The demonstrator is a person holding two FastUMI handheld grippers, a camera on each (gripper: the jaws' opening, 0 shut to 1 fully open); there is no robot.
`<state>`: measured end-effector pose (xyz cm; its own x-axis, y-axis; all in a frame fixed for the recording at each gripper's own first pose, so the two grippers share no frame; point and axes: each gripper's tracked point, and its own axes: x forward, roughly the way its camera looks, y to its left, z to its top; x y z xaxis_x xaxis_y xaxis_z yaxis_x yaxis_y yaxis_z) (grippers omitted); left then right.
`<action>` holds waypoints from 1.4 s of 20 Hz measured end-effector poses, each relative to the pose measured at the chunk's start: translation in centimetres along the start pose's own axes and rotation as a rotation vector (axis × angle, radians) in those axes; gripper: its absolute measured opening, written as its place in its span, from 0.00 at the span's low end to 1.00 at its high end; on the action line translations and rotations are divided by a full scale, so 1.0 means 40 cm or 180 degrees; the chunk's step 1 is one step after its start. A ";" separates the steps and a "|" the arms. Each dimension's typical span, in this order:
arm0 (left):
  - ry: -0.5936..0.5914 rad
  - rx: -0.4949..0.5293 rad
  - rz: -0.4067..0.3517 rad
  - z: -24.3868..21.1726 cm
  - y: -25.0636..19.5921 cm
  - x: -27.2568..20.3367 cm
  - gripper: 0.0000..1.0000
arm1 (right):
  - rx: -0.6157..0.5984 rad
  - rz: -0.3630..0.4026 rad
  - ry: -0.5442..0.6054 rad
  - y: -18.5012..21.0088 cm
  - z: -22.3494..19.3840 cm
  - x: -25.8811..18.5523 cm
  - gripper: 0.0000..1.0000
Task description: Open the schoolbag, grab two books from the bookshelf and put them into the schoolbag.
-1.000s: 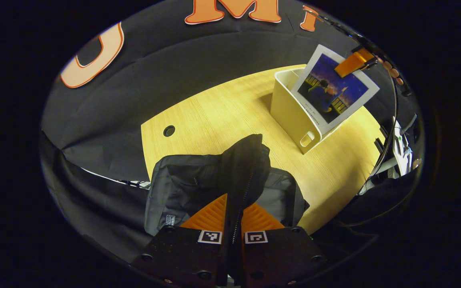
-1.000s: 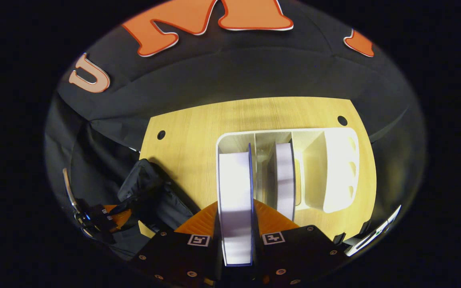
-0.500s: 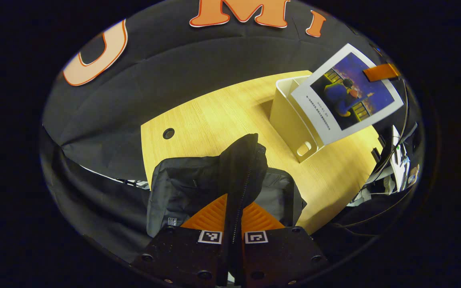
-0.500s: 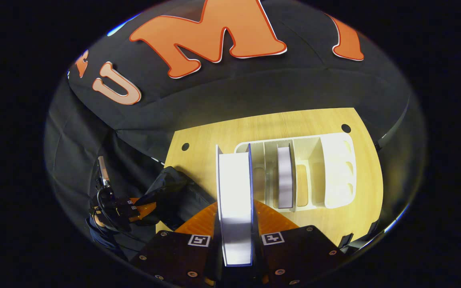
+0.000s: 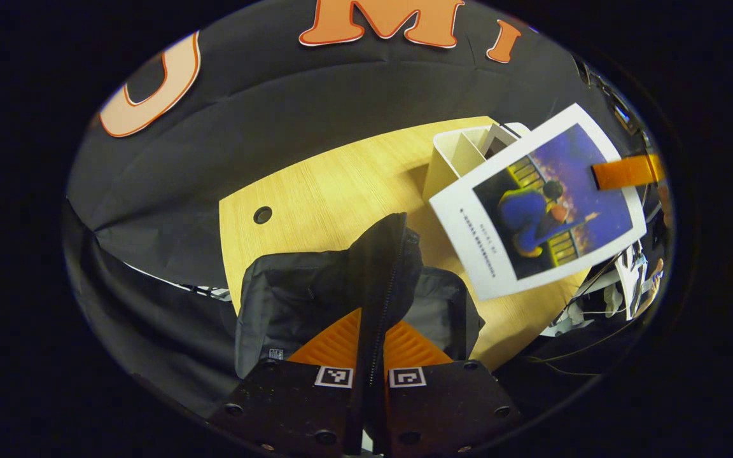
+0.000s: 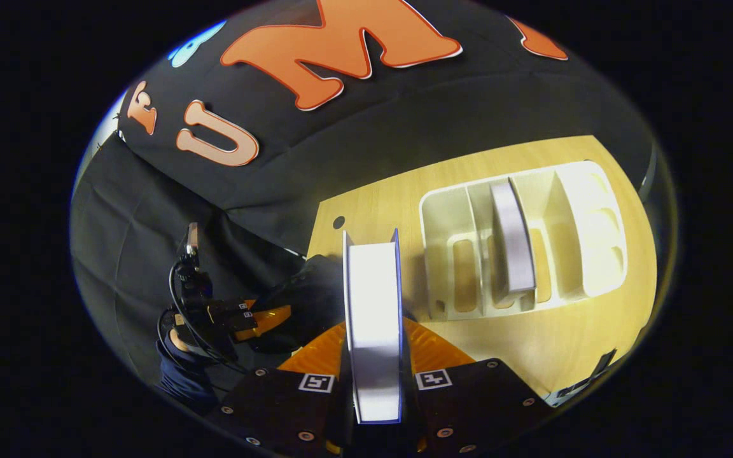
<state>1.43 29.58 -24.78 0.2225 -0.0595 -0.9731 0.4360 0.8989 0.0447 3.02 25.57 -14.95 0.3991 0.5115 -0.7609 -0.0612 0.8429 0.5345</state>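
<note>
Meanwhile the right hand-held gripper (image 6: 376, 375) clamps a book (image 6: 373, 318), clear of the bookshelf (image 6: 586, 210).

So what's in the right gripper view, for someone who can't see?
The right tongs hold a book edge-up above a wooden table. Beyond it a white bookshelf keeps one more book, and the left tongs grip a black schoolbag.

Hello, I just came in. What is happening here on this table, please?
A person works with two claws. The left claw pinches the zipper edge of the black schoolbag, holding it open. The right claw grips a book in the air, clear of the white bookshelf. One book in the shelf waits.
</note>
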 end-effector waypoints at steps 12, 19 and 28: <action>-0.0178 -0.0148 -0.0117 0.018 -0.051 -0.002 0.07 | 0.0603 0.0378 -0.0026 0.067 -0.153 0.229 0.31; -0.0300 -0.0232 -0.0258 0.034 -0.083 -0.012 0.07 | 0.1098 0.0558 -0.0047 0.096 -0.225 0.375 0.31; -0.0373 -0.0188 -0.0479 0.027 -0.139 -0.016 0.07 | 0.1163 0.0659 -0.0167 0.143 -0.277 0.548 0.30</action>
<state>-0.20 24.15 -24.15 0.2601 -0.2423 -0.9347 0.4210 0.8996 -0.1161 1.27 43.46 -32.64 0.4592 0.6466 -0.6091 0.1796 0.6039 0.7765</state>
